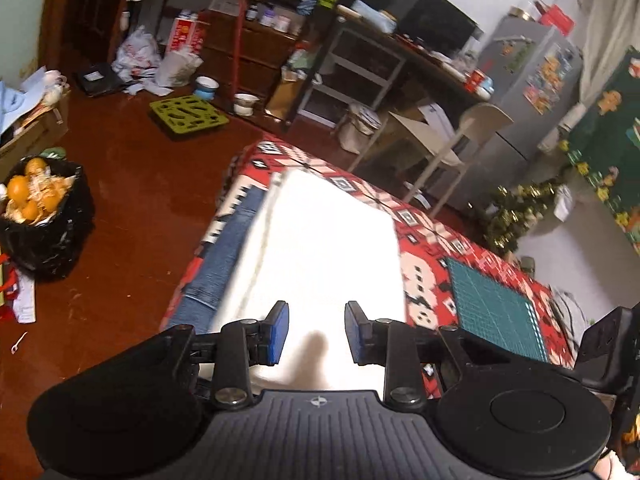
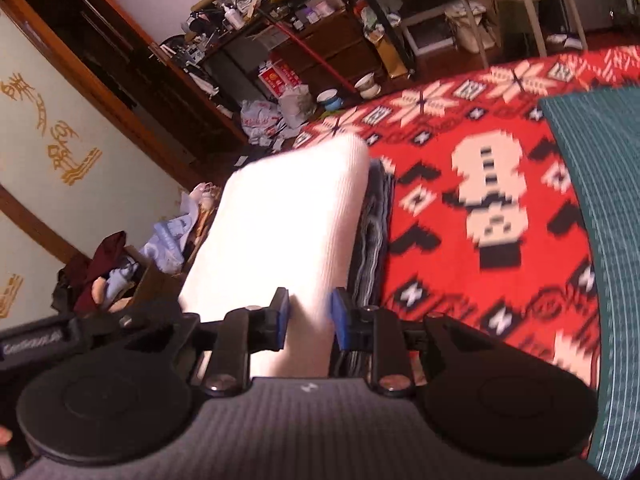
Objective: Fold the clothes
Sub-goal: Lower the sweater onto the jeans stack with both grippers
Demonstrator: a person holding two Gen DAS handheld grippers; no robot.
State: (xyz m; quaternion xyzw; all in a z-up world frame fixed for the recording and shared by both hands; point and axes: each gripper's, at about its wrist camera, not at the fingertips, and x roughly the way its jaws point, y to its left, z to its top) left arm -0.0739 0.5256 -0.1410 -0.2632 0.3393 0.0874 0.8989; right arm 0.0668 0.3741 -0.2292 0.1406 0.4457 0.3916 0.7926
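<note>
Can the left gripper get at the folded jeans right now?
Probably not directly: the white garment lies over the jeans, leaving only an edge strip exposed, off to the side of the left gripper, whose jaws stand apart.

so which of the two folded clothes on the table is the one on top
The white garment is on top, bright and plain. The blue denim piece lies under it, showing only along one side as a darker strip on the red patterned cloth.

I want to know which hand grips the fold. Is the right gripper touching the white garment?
Touching. The right wrist view shows the right gripper with the white garment pinched between both blue fingers, no gap visible on either side.
</note>
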